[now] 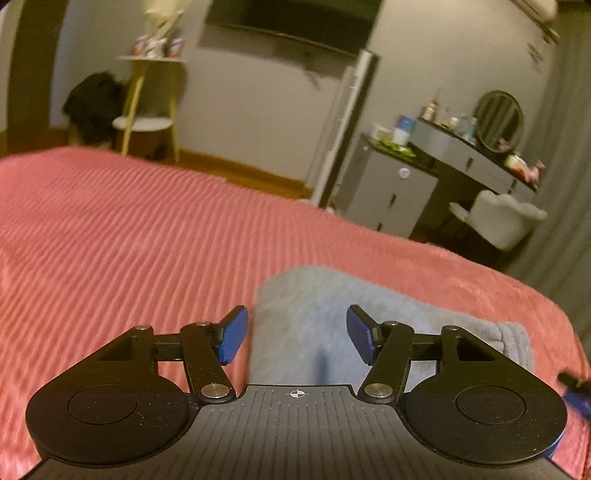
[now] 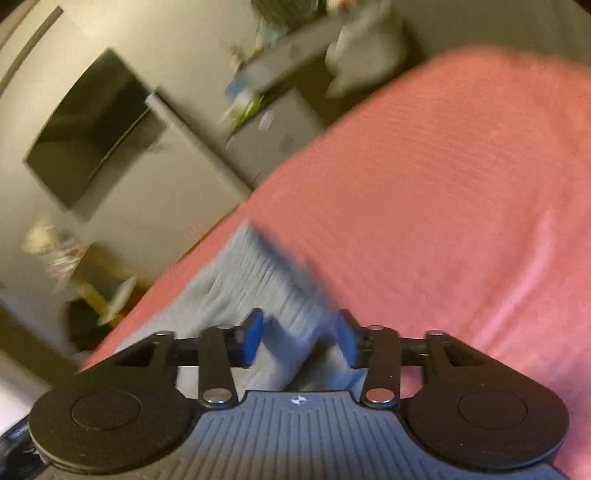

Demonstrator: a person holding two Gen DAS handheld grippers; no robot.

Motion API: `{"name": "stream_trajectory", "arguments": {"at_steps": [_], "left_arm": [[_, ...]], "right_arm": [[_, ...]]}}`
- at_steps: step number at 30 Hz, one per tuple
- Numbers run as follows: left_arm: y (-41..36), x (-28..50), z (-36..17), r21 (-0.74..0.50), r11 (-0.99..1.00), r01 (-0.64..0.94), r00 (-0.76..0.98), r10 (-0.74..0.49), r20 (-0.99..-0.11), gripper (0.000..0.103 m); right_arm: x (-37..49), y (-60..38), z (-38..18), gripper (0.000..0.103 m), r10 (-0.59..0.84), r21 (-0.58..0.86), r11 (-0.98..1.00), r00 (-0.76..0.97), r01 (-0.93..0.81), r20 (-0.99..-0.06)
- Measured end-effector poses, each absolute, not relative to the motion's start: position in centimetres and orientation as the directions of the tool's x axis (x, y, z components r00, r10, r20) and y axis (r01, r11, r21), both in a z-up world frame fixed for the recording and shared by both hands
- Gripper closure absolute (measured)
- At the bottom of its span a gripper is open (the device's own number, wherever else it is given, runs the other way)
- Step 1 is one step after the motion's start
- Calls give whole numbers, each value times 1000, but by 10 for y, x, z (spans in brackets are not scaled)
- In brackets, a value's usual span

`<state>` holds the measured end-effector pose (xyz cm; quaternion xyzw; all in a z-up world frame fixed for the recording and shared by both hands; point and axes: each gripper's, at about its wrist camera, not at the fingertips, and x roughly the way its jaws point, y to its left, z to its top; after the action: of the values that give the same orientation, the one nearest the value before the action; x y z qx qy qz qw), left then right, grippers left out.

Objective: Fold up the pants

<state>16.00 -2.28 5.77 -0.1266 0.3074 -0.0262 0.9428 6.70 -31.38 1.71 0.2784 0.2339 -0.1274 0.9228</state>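
Grey fleece pants [image 1: 317,314] lie on a pink ribbed bedspread [image 1: 129,240] near the bed's right corner. My left gripper [image 1: 297,336] is open just above the near part of the pants, its blue pads apart and holding nothing. In the blurred right wrist view the pants [image 2: 255,280] show as a folded grey bundle with a ribbed band. My right gripper [image 2: 301,341] is open, with grey cloth lying between its blue pads; the pads do not press on it. A tip of the right gripper [image 1: 574,395] shows at the left wrist view's right edge.
Beyond the bed's far edge stand a grey dresser [image 1: 391,184] with bottles, a vanity with a round mirror [image 1: 498,122], a white fluffy chair [image 1: 506,218] and a yellow-legged side table [image 1: 147,110]. A dark TV [image 1: 295,18] hangs on the wall.
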Motion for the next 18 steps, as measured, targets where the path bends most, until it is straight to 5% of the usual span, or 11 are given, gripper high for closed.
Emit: {"name": "stream_trajectory", "arguments": {"at_steps": [3, 7, 9, 10, 12, 13, 18], "left_arm": [[-40, 181, 58, -273, 962, -6, 827, -149, -543, 37], [-57, 211, 29, -231, 973, 25, 808, -155, -568, 33], [-57, 220, 3, -125, 992, -14, 800, -64, -596, 29], [-54, 223, -9, -89, 996, -31, 798, -29, -602, 18], [-42, 226, -29, -146, 989, -40, 794, -57, -605, 12], [-40, 227, -33, -162, 985, -57, 794, -53, -606, 5], [-46, 225, -40, -115, 991, -75, 809, -7, -587, 1]], "right_arm": [[101, -269, 34, 61, -40, 255, 951, 890, 172, -453], [159, -214, 19, 74, 86, 67, 996, 855, -60, -511], [185, -205, -1, 80, 37, -22, 998, 829, -59, -558], [197, -206, -11, 91, 3, -59, 997, 818, -45, -575], [206, -218, -30, 100, 5, -42, 998, 821, -36, -571], [205, -228, -38, 100, 32, -7, 999, 820, -43, -572], [209, -226, -55, 101, -2, -82, 995, 845, -49, -535]]}}
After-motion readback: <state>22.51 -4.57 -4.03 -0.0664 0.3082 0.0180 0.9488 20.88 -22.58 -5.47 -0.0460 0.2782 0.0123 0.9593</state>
